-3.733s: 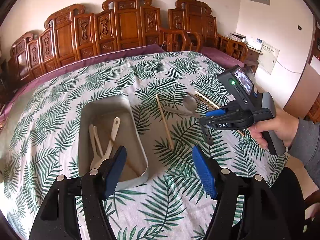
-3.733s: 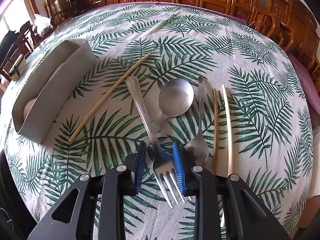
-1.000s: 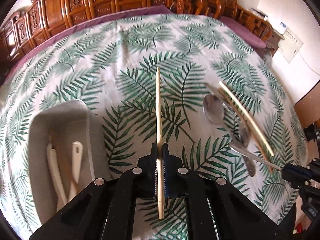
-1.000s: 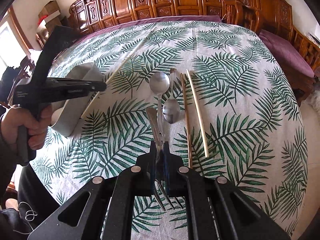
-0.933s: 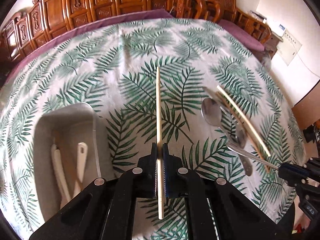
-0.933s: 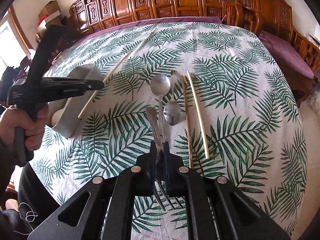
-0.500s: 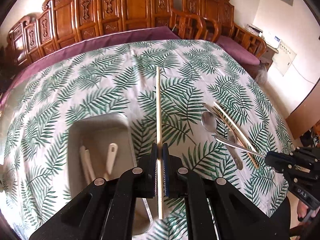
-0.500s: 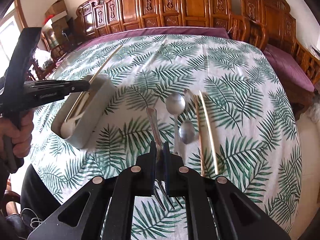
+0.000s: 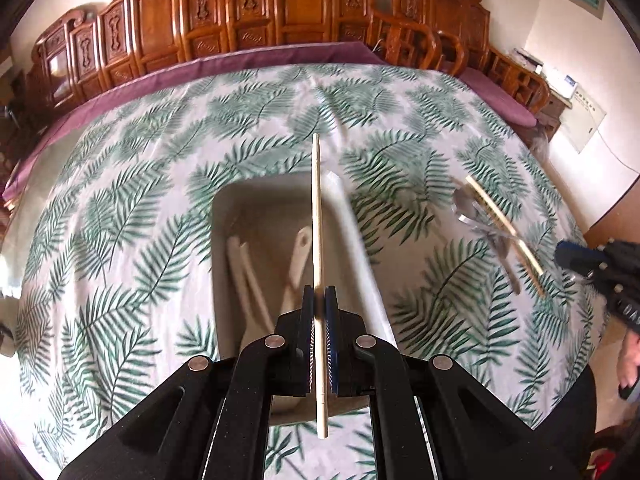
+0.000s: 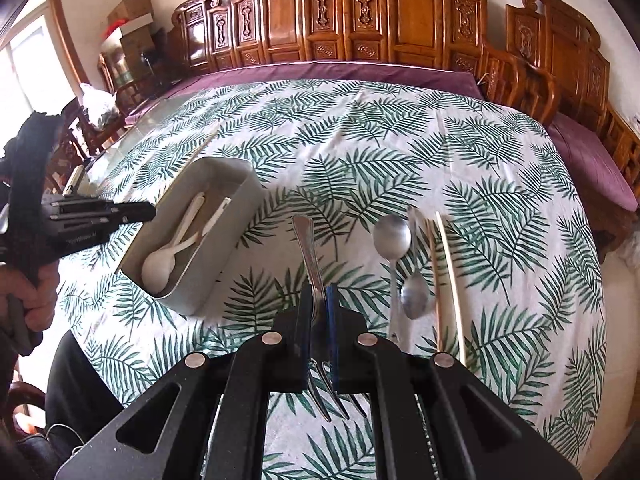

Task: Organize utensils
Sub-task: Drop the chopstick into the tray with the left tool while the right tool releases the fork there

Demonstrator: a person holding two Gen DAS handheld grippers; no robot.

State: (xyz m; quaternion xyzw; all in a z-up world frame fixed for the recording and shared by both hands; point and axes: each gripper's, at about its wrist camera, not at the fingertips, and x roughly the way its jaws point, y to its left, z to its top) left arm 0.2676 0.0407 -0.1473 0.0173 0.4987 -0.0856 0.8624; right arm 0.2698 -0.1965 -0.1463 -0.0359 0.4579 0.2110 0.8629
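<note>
Left gripper (image 9: pixel 319 308): black plastic frame, four round silver screws across it, blue ribbed pads on fingers (image 9: pixel 330 344). Right gripper (image 10: pixel 319 300): same black build, silver screws, blue pads. Left unit's side carried small white lettering, too blurred to read. Person wore dark sleeve (image 10: pixel 10 404) and dark trousers (image 10: pixel 76 384).

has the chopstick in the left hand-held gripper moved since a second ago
Yes. The chopstick was over bare cloth right of the tray; now it hangs above the tray.
</note>
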